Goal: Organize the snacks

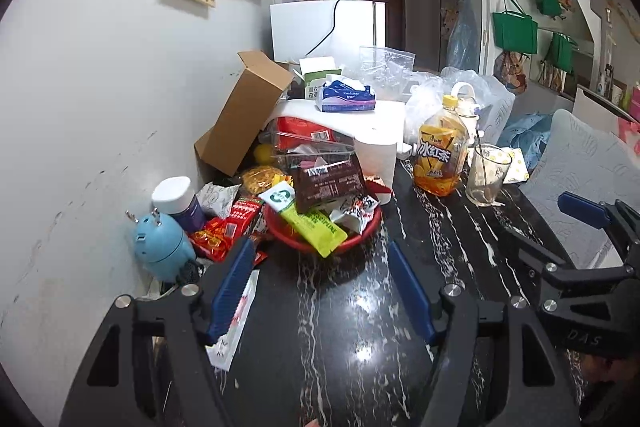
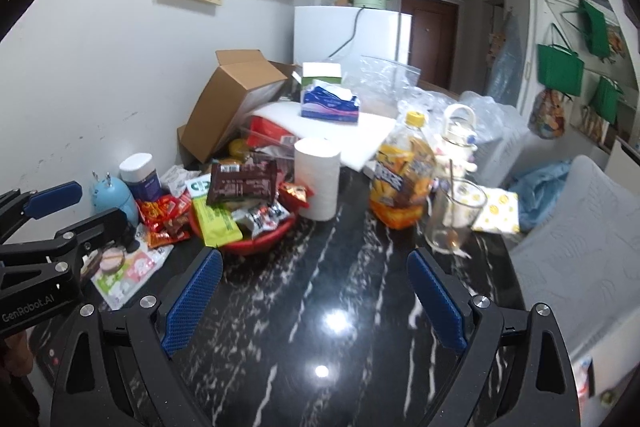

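Against the white wall, in the left wrist view, a red basket (image 1: 352,239) sits on the black marble table (image 1: 360,327), heaped with snacks: a brown chocolate packet (image 1: 328,183) lies on top, a green-yellow packet (image 1: 308,223) hangs over the near rim, and a black-and-white wrapper (image 1: 354,211) lies beside it. Red snack packets (image 1: 224,231) spill onto the table just left of the basket, near a blue round gadget (image 1: 160,247) and a white-capped jar (image 1: 178,203). Behind the basket stand a tilted cardboard box (image 1: 244,115), a paper roll (image 1: 376,155), an iced tea bottle (image 1: 440,155) and a glass (image 1: 488,175) with a spoon in it. The left tongs (image 1: 320,287) hover over the table short of the basket, jaws apart with nothing between them; a white-and-pink packet (image 1: 236,323) lies under the left finger. The right tongs (image 1: 592,223) show at the right edge, also apart.

From the right wrist view, the same red basket (image 2: 260,243) is left of centre, with the chocolate packet (image 2: 244,183) on top and the green-yellow packet (image 2: 216,219) at its front. The paper roll (image 2: 318,179) stands just right of the basket, touching or nearly so. The bottle (image 2: 402,179) and glass (image 2: 454,219) stand further right, with a yellow smiley napkin (image 2: 498,211) beside the glass. The right tongs (image 2: 316,299) are spread wide and empty above bare table (image 2: 320,347). The left tongs (image 2: 60,211) reach in from the left edge, jaws apart, above a flat pastel snack packet (image 2: 128,271).
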{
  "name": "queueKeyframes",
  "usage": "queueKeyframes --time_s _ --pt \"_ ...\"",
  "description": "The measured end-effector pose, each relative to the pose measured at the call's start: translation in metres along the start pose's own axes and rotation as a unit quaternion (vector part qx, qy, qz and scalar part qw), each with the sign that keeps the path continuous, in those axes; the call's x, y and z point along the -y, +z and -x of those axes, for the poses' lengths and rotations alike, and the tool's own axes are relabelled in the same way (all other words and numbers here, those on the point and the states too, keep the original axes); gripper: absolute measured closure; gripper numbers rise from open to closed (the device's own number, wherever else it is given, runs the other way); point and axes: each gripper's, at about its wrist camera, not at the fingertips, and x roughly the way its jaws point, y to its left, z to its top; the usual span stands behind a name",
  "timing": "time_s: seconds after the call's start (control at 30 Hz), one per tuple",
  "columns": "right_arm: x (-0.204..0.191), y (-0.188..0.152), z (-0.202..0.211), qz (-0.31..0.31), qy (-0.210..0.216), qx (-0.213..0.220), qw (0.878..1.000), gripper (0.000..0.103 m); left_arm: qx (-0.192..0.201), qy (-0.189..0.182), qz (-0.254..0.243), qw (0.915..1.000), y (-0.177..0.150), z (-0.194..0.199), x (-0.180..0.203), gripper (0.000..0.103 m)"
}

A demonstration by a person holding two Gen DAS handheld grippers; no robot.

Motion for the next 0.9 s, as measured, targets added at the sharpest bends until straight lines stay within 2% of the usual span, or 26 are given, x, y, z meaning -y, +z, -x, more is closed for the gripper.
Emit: queueKeyframes --time_s 0.43,0.9 --pt "0.000 -0.034 0.021 -0.015 0.000 -0.023 1.000 0.008 -0.010 -0.018 -0.001 0.9998 -0.022 0.010 0.009 0.035" --pt "-0.001 -0.035 0.025 -0.020 -0.002 -0.023 1.000 0.008 -0.011 -0.022 0.002 0.9997 -0.024 0.012 0.006 0.035"
